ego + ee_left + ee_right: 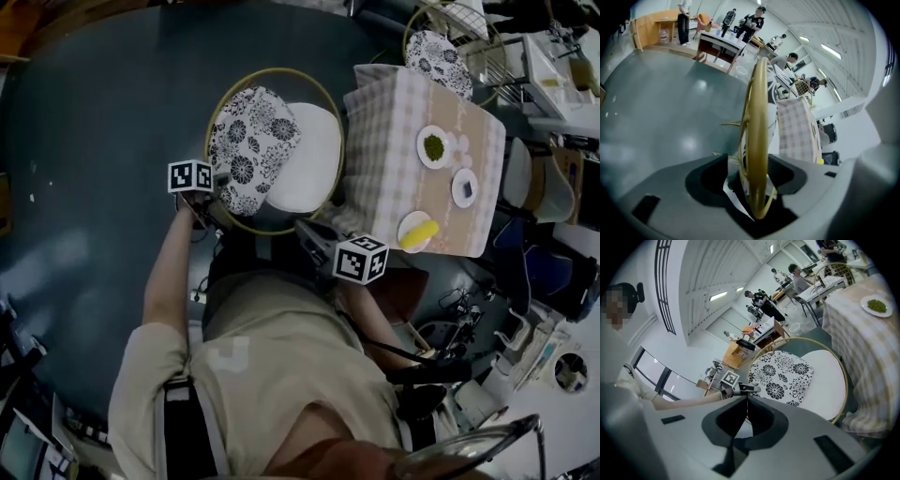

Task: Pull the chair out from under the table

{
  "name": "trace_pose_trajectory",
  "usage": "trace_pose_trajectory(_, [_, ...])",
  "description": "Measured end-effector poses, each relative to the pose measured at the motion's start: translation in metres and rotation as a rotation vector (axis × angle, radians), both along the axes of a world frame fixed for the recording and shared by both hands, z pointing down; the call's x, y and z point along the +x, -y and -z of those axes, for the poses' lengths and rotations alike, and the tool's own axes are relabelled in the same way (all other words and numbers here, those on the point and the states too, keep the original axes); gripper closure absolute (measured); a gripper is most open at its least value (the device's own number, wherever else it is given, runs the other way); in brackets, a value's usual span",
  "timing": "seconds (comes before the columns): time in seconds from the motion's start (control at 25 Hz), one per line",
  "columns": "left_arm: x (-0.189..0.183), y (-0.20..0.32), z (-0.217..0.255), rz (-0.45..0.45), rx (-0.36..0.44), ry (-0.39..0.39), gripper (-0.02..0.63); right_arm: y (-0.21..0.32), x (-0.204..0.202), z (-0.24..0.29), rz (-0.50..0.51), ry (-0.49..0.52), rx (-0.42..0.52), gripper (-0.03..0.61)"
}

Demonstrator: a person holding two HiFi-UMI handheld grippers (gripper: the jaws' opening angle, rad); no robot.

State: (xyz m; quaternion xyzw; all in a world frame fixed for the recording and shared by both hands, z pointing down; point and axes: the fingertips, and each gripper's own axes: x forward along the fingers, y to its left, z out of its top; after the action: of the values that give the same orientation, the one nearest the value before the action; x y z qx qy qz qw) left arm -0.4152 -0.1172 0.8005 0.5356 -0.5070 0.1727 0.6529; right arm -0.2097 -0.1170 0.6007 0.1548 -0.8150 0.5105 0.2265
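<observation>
The chair has a gold hoop frame (pixel 272 69), a white round seat (pixel 309 155) and a black-and-white floral cushion (pixel 251 145). It stands against the table with the checked cloth (pixel 394 150). My left gripper (pixel 221 206) is at the hoop's near-left edge. In the left gripper view the gold rim (pixel 759 117) runs between the open jaws of the left gripper (pixel 752 180), with dark gaps on both sides. My right gripper (pixel 306 229) hovers near the hoop's near edge by the table corner. In its own view the right gripper (pixel 746 401) is shut and empty, facing the seat (pixel 825 376).
On the table are a plate of green food (pixel 433 147), a dark dish (pixel 464 187) and a plate with something yellow (pixel 417 232). A second hoop chair (pixel 441 47) stands behind the table. Clutter (pixel 525 309) crowds the floor at right. People stand at desks (pixel 719 44) far off.
</observation>
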Motion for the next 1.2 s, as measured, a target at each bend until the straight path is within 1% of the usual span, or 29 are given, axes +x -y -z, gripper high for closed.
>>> trace_pose_trajectory(0.04, [0.001, -0.005, 0.002, -0.021, 0.001, -0.019, 0.362, -0.001, -0.004, 0.001, 0.004, -0.003, 0.000, 0.566])
trace_pose_trajectory(0.16, [0.000, -0.019, 0.008, -0.070, 0.021, -0.067, 0.353, -0.005, -0.012, 0.002, 0.014, -0.009, -0.003, 0.566])
trace_pose_trajectory(0.24, [0.001, -0.026, 0.009, -0.108, 0.031, -0.085, 0.353, -0.007, -0.015, -0.001, 0.019, -0.013, -0.005, 0.566])
trace_pose_trajectory(0.36, [0.003, -0.028, 0.005, -0.141, 0.030, -0.081, 0.356, -0.010, -0.021, -0.004, 0.032, -0.017, -0.004, 0.566])
trace_pose_trajectory(0.48, [0.006, -0.020, -0.003, -0.148, 0.018, -0.034, 0.374, -0.013, -0.026, -0.004, 0.042, -0.017, -0.005, 0.566])
trace_pose_trajectory(0.52, [0.006, -0.017, -0.005, -0.150, 0.011, -0.014, 0.386, -0.014, -0.028, -0.004, 0.044, -0.019, -0.006, 0.566])
trace_pose_trajectory(0.56, [0.006, -0.013, -0.006, -0.150, 0.003, 0.005, 0.417, -0.015, -0.029, -0.003, 0.044, -0.021, -0.006, 0.566])
trace_pose_trajectory(0.6, [0.005, -0.009, -0.008, -0.147, -0.008, 0.021, 0.459, -0.016, -0.029, -0.001, 0.042, -0.022, -0.006, 0.566])
trace_pose_trajectory(0.64, [0.005, -0.006, -0.010, -0.142, -0.020, 0.036, 0.526, -0.016, -0.028, -0.001, 0.037, -0.024, -0.006, 0.566])
trace_pose_trajectory(0.72, [0.005, -0.001, -0.014, -0.150, -0.037, 0.059, 0.552, -0.015, -0.025, -0.001, 0.021, -0.030, -0.007, 0.566])
trace_pose_trajectory(0.84, [0.004, 0.001, -0.016, -0.178, -0.030, 0.057, 0.549, -0.015, -0.019, -0.005, -0.002, -0.041, -0.011, 0.566])
trace_pose_trajectory(0.92, [0.002, 0.001, -0.016, -0.171, -0.029, 0.076, 0.557, -0.015, -0.018, -0.007, -0.008, -0.044, -0.011, 0.566])
trace_pose_trajectory(1.0, [-0.001, 0.001, -0.017, -0.139, -0.027, 0.102, 0.577, -0.015, -0.019, -0.006, -0.012, -0.040, -0.008, 0.566])
trace_pose_trajectory(1.2, [-0.007, 0.000, -0.016, 0.011, -0.038, 0.081, 0.588, -0.013, -0.019, -0.001, -0.024, -0.032, 0.007, 0.566])
